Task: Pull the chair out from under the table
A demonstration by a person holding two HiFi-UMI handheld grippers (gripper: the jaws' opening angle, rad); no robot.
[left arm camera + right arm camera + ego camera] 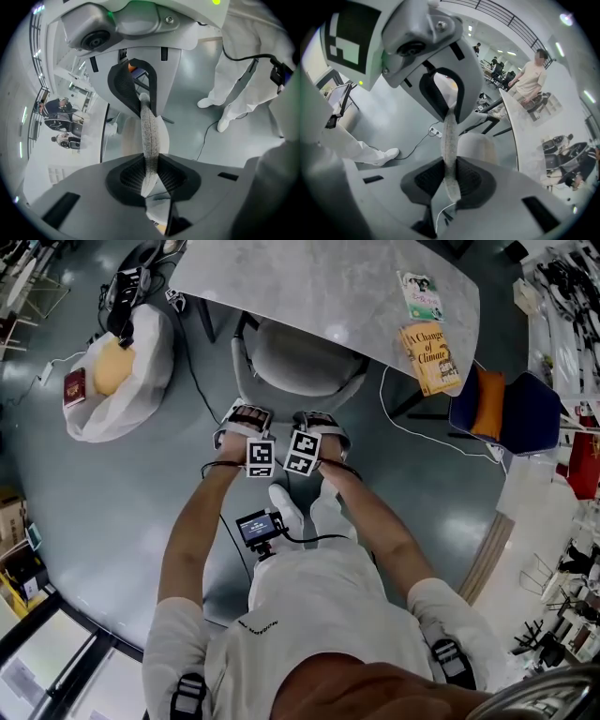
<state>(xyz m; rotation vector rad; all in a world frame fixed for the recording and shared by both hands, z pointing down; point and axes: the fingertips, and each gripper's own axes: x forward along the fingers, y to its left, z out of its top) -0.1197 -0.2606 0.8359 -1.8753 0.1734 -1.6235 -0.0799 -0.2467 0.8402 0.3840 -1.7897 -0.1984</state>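
A grey upholstered chair (pixel 298 360) stands with its seat partly under the marble-grey table (pixel 309 287); its curved backrest faces me. My left gripper (pixel 246 420) is at the left part of the backrest's top rim, and my right gripper (pixel 321 425) is right beside it on the same rim. In the left gripper view the left gripper (pixel 147 136) is shut on the thin fabric edge of the backrest (pixel 151 140), which runs straight between both pads. The right gripper (pixel 449 140) is likewise shut on the backrest edge (pixel 450 154), with the chair seat (pixel 476 145) behind it.
Two books (pixel 429 357) lie at the table's right end. A white sack (pixel 117 371) sits on the floor at the left, a blue chair with an orange cushion (pixel 511 409) at the right. Cables (pixel 412 427) cross the floor. A person (pixel 529 79) stands beyond the table.
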